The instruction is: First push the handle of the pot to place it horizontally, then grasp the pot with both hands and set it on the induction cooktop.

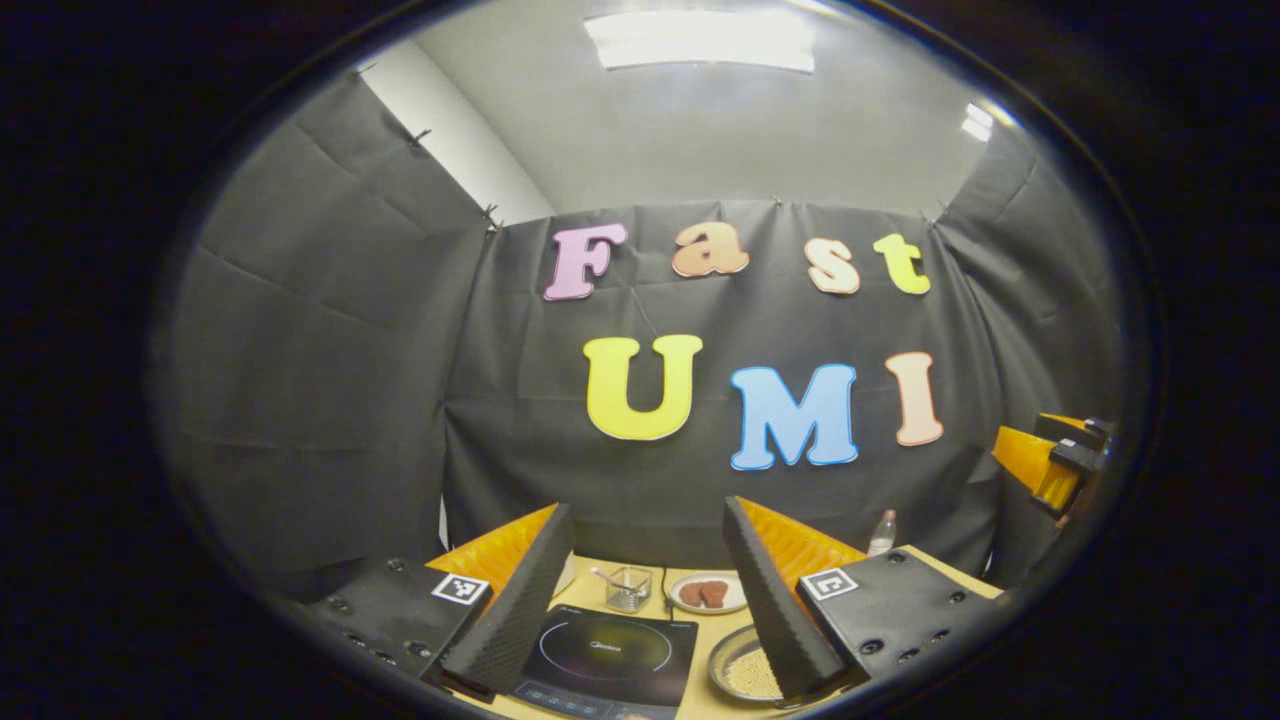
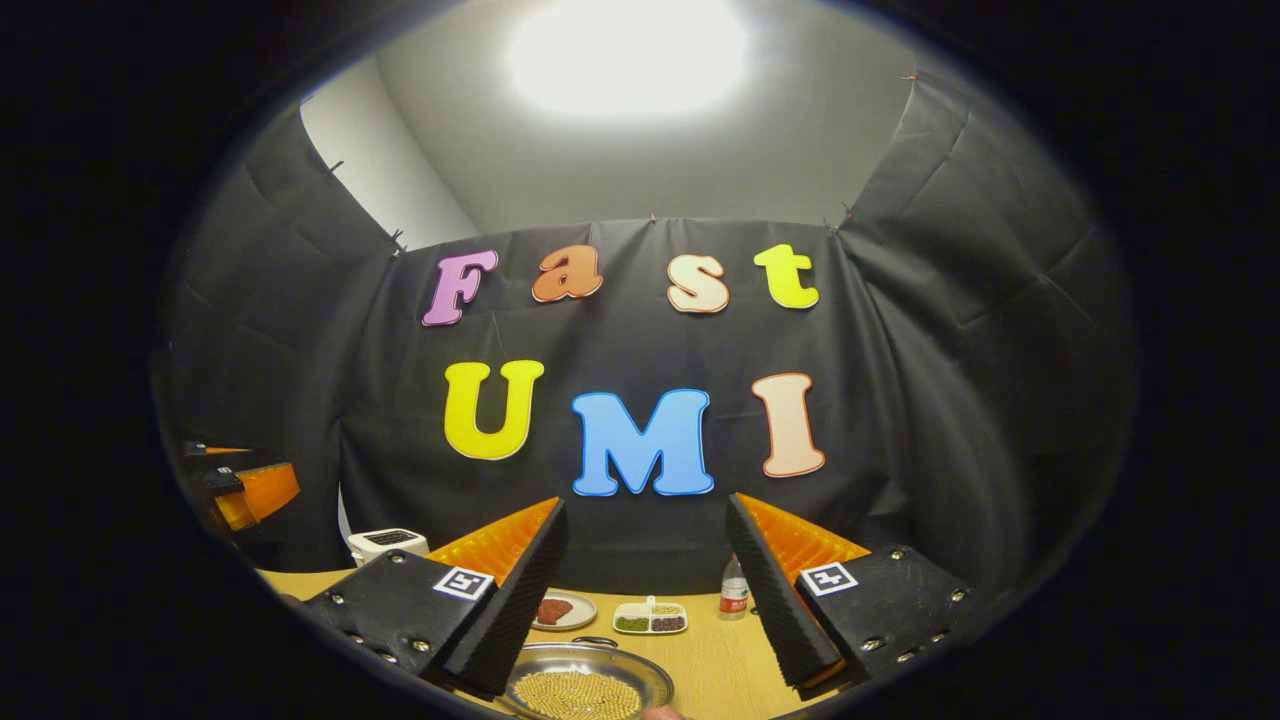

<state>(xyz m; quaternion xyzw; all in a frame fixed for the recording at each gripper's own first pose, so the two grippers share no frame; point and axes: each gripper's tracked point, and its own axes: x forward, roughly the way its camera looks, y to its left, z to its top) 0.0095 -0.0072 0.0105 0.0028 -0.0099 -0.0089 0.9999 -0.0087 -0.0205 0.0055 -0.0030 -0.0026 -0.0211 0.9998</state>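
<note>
Pot (image 2: 585, 685) w/ grains sits on tabletop (image 2: 715, 655), low-centre under right gripper (image 2: 640, 600), which looks nearer; right of cooktop (image 1: 610, 655) under left gripper (image 1: 645, 595). Both grippers' fingers spread, empty. Handle unclear.

The cooktop (image 1: 612, 655) was glossy black with a thin pale ring. The pot (image 2: 588, 686) was silver metal, filled with tan beads. A white plate (image 1: 708, 593) carried reddish-brown pieces. The table (image 2: 715, 660) was light wood. A white tray (image 2: 650, 618) held green and dark-purple halves. The bottle (image 2: 734, 590) was clear with a red label.
</note>
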